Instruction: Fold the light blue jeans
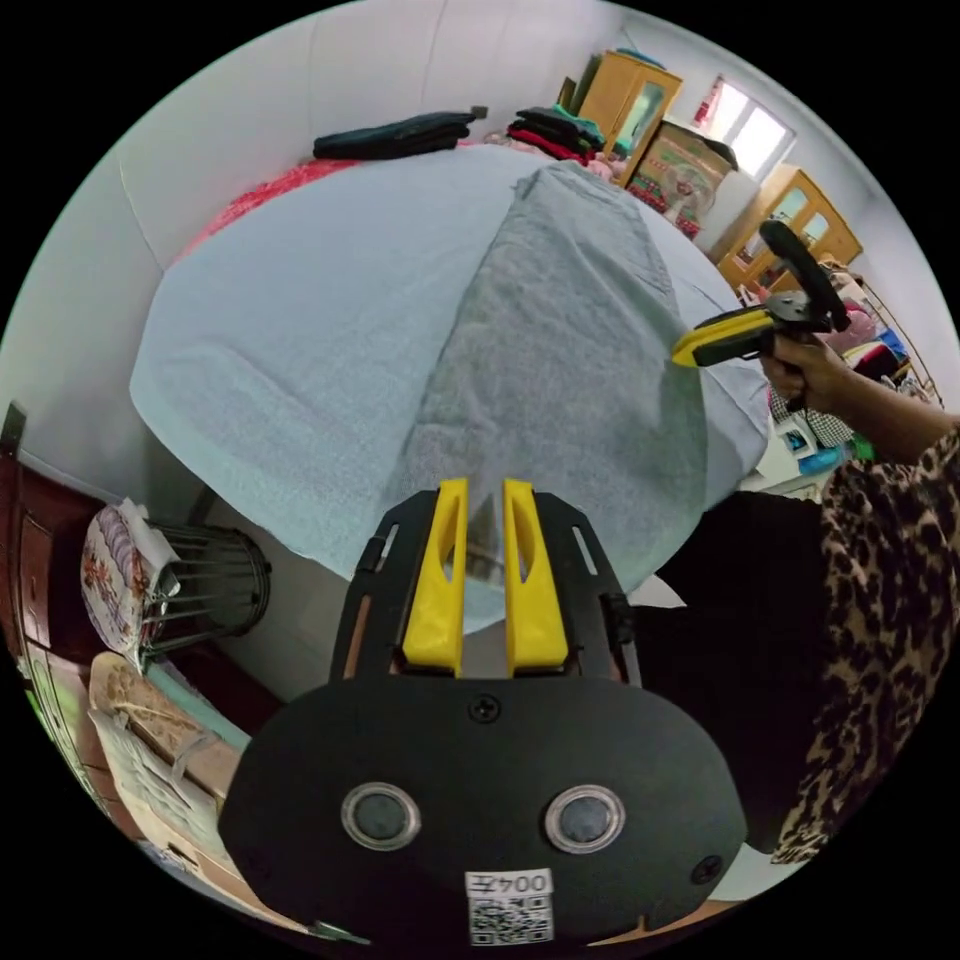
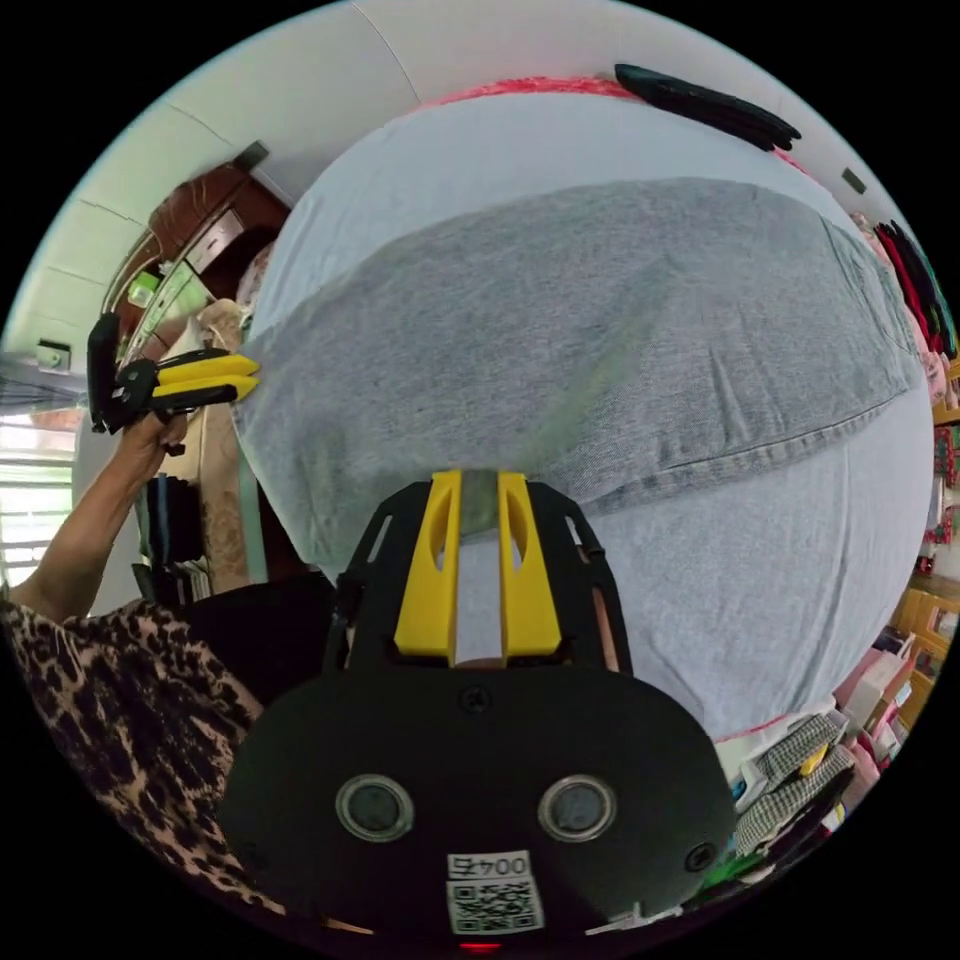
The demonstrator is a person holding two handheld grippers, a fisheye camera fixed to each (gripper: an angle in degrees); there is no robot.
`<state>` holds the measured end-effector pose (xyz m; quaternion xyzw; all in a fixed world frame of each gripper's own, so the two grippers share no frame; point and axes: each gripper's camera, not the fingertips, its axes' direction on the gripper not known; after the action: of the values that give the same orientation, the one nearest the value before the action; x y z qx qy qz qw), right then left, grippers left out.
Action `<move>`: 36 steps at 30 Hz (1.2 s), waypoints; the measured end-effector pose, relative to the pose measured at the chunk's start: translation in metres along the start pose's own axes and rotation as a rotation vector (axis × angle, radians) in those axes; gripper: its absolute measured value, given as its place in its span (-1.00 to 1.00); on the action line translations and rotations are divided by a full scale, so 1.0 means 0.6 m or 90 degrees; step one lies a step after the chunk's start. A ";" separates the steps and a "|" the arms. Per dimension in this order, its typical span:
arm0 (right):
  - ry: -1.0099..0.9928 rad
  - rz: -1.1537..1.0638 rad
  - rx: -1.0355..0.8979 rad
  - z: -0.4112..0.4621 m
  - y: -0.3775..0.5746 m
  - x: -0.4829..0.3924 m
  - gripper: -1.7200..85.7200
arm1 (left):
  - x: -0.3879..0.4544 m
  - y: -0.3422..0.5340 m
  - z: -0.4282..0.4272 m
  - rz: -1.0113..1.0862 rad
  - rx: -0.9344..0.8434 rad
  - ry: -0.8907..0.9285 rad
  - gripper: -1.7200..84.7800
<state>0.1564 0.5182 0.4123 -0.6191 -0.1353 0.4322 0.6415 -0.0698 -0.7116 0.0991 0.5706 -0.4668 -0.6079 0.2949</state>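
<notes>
The light blue jeans lie stretched along a bed with a pale blue sheet, legs together and waist at the far end. My left gripper is shut on the denim at the near end, which hangs over the bed's edge. In the right gripper view the jeans spread across the bed, with a back pocket at the right. My right gripper is shut on their near long edge. Each gripper also shows in the other's view, in a hand: the right gripper and the left gripper, both at the cloth's edge.
Folded dark clothes and a stack of garments sit at the bed's far side by the wall. Wooden cabinets stand beyond. A wire basket is beside the bed. The person's leopard-print sleeve is close on the right.
</notes>
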 end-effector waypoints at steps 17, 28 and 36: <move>-0.341 0.424 0.302 -0.213 0.117 0.417 -0.81 | -0.004 -0.036 0.015 -0.043 -0.055 -0.025 -0.93; -0.403 0.522 0.306 -0.283 0.093 0.558 -0.79 | -0.007 -0.081 0.025 -0.083 -0.112 -0.031 -0.92; -0.329 0.487 0.257 -0.358 0.068 0.577 -0.94 | -0.012 -0.106 0.031 -0.090 -0.127 -0.033 -0.91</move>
<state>0.4971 0.6168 0.2078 -0.3605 0.0334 0.7932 0.4896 -0.0753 -0.6763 0.0433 0.5541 -0.3697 -0.6852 0.2947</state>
